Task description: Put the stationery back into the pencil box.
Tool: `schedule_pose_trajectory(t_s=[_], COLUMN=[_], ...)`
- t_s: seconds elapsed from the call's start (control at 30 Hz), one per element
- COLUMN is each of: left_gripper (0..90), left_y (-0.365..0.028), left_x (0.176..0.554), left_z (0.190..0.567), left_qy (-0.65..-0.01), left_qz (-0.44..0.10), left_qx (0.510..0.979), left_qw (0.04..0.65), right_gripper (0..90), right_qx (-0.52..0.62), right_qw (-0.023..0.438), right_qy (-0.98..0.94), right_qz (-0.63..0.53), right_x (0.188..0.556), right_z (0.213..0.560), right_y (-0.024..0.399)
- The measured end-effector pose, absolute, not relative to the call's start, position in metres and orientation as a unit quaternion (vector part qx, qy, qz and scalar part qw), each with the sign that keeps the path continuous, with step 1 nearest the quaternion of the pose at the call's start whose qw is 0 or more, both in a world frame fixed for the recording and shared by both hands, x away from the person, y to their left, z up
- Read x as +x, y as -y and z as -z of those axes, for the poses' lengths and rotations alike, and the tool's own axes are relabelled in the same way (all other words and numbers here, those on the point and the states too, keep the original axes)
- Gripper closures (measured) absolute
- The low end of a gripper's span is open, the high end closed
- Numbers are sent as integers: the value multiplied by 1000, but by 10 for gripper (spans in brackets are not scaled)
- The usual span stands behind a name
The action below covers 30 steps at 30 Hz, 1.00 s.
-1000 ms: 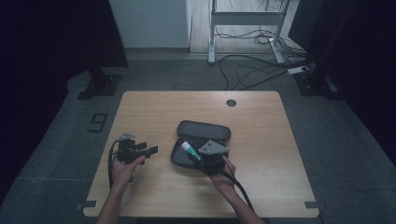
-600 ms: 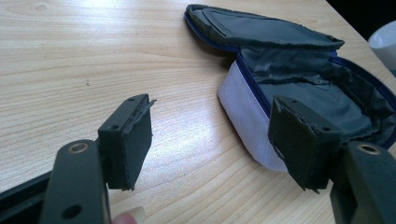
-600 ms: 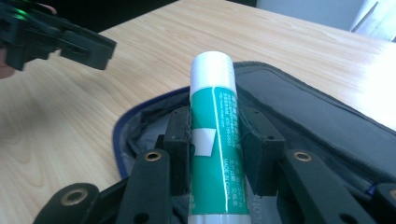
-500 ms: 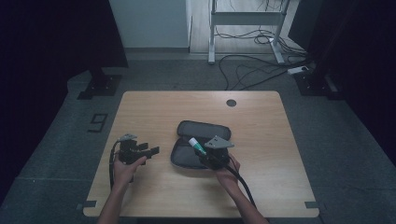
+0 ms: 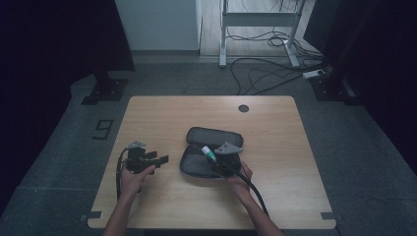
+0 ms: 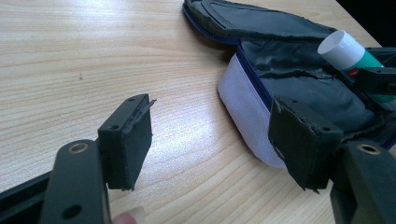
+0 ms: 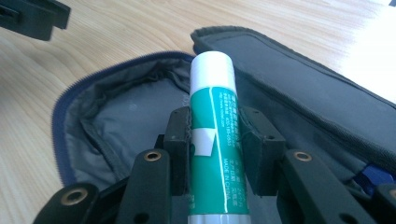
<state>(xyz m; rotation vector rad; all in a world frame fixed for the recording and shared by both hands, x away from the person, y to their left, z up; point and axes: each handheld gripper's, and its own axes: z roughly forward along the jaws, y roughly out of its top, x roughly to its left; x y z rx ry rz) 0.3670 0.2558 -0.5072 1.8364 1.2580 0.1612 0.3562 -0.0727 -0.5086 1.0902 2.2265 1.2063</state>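
Note:
A dark fabric pencil case (image 5: 206, 150) lies open on the wooden table (image 5: 275, 128), its flap folded back and its grey lining (image 7: 126, 116) showing. My right gripper (image 7: 214, 128) is shut on a green glue stick (image 7: 212, 126) with a white cap, held just above the open case (image 7: 299, 93). The glue stick (image 5: 208, 153) points up and left in the high view, with the right gripper (image 5: 216, 158) over the case's right half. My left gripper (image 5: 158, 159) rests open on the table left of the case, nothing between its pads (image 6: 133, 140). The case (image 6: 299, 88) and glue stick (image 6: 348, 51) lie beyond it.
A dark round grommet (image 5: 243, 108) sits in the table's far edge. Cables trail from both grippers toward the front edge. On the floor beyond the table are a desk frame (image 5: 255, 19) and loose cables (image 5: 265, 78).
My right gripper has carried the glue stick to the right and downward, from the case's left part to over its right half. The left gripper has stayed put.

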Motion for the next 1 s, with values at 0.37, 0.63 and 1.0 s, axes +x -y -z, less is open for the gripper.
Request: schedule_pose_trajectory(t_s=[0.37,0.63,1.0], left_gripper=[307,307,306], left_y=[-255,-255,-254], left_x=[367,367,367], left_z=[508,508,508], left_qy=[-506,-505,-505], left_qz=[-63,-63,-62], left_qx=[741,741,743], left_qw=[437,437,435], right_gripper=[649,648,637], right_qx=[395,398,393], right_qw=[191,191,183], right_qy=[-801,-812,-824], right_qz=[-406,-381,-365], right_x=[362,364,365], right_z=[518,522,526], right_y=[73,71,70])
